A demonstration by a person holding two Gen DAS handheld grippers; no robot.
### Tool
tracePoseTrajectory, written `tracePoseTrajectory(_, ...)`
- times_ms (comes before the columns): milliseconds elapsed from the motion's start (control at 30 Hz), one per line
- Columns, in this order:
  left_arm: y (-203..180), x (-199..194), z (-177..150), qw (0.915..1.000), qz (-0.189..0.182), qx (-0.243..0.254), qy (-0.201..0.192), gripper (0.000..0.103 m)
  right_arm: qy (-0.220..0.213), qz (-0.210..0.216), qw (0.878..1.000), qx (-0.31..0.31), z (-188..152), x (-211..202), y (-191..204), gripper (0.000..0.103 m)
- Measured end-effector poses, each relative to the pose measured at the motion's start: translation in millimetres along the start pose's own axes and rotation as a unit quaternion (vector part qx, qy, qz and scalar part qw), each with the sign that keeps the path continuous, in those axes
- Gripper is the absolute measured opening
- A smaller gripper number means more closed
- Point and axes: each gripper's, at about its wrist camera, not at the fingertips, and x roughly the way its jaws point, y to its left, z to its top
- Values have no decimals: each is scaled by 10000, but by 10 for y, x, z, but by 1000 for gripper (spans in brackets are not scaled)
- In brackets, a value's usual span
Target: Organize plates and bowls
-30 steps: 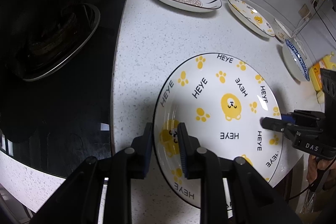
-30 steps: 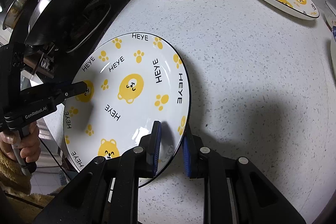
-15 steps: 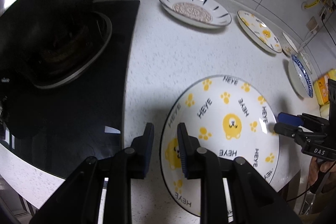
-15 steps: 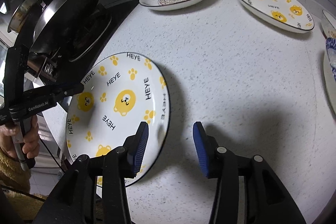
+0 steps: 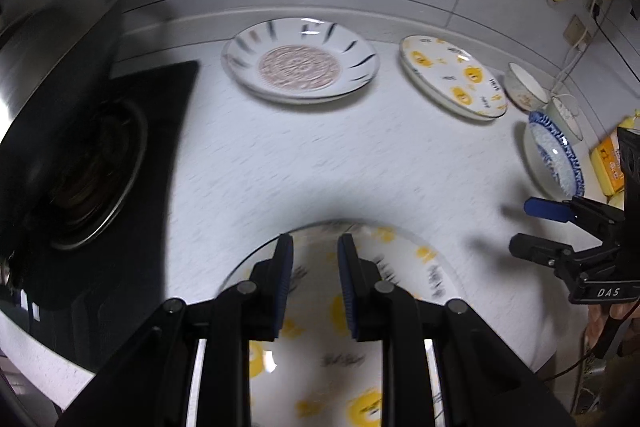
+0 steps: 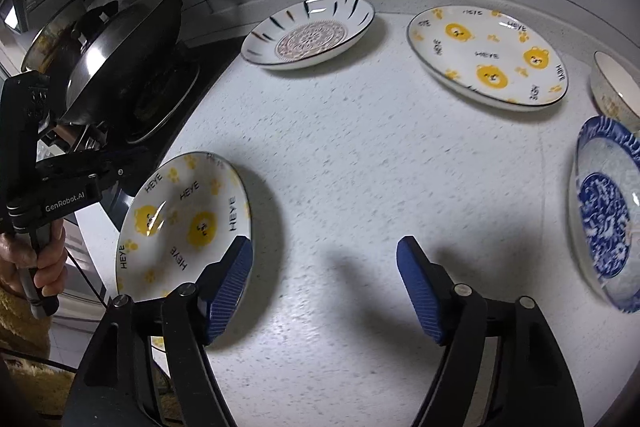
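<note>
A white plate with yellow bears and "HEYE" lettering (image 6: 184, 223) lies on the speckled counter near its front left edge; in the left wrist view it (image 5: 400, 327) is blurred under my left gripper (image 5: 314, 281). The left jaws stand a narrow gap apart above the plate, gripping nothing. My right gripper (image 6: 324, 291) is open wide and empty, just right of that plate; it also shows in the left wrist view (image 5: 536, 227). A second bear plate (image 6: 488, 59), a striped plate (image 6: 310, 33), a blue patterned plate (image 6: 604, 211) and a small bowl (image 6: 614, 87) lie farther back and right.
A black hob (image 5: 120, 167) with a burner and a steel pan (image 6: 120, 67) fills the left side. A yellow package (image 5: 610, 163) and wall sockets with cables (image 5: 576, 31) are at the far right. The tiled wall runs behind the counter.
Both grippers let go of the near bear plate and pulled back and up. The right gripper opened wide. The left gripper rose over the plate, its view tilting toward the back plates.
</note>
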Motion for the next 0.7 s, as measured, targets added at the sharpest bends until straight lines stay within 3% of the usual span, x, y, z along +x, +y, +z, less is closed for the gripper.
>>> tracePoseTrajectory(233,-446,208,434,9998,-181,98,4,23,-301,-160,9994,49,217,-209,-369,74)
tracePoseTrajectory(467,-884,488,956,9982,-548,222,36,23,-670,-425,9968,61,644,-446,-914,77)
tracePoseTrajectory(700,-1181,1021,1586,9966,-744,329,148,23,-776,-499,9951,362,1116,-357,-1501,79)
